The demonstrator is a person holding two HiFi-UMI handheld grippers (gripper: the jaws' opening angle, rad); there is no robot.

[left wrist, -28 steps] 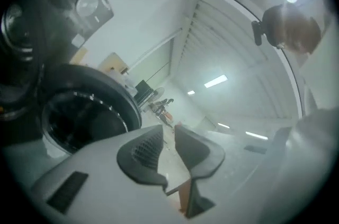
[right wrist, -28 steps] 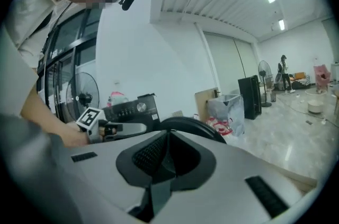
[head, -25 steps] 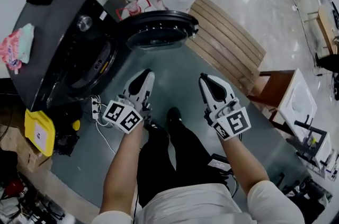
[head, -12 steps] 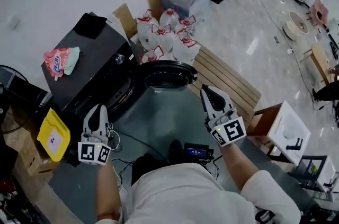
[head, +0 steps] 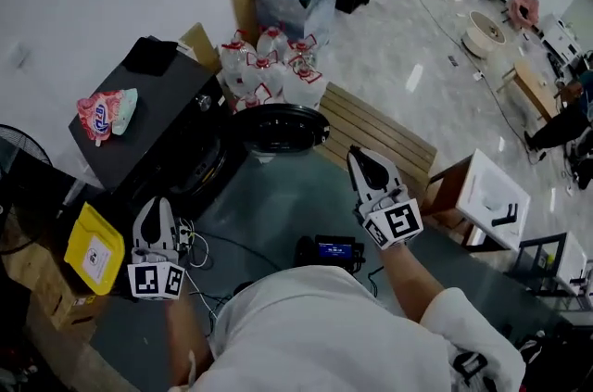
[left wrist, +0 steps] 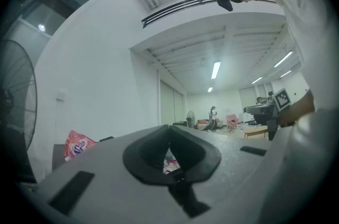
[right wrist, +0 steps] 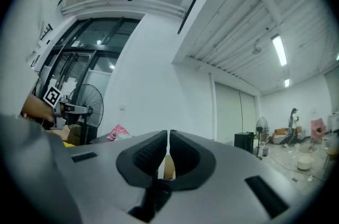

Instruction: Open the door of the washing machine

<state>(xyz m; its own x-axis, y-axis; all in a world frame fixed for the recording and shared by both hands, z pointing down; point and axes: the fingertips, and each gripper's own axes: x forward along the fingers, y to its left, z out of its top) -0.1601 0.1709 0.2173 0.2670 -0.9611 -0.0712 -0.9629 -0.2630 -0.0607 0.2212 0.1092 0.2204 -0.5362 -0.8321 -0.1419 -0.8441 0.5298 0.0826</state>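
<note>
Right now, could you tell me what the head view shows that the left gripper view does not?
Only the head view shows the round door of the washing machine swung open, the yellow box and the wooden slats. Only the left gripper view shows the left gripper with its jaws shut on nothing, and the ceiling lights. Both show the pink bag and the right gripper.

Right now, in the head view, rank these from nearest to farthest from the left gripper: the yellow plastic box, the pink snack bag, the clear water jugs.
1. Yellow plastic box, just to the left of the left gripper.
2. Pink snack bag, ahead on top of the black washing machine.
3. Clear water jugs, beyond the machine, farthest.
</note>
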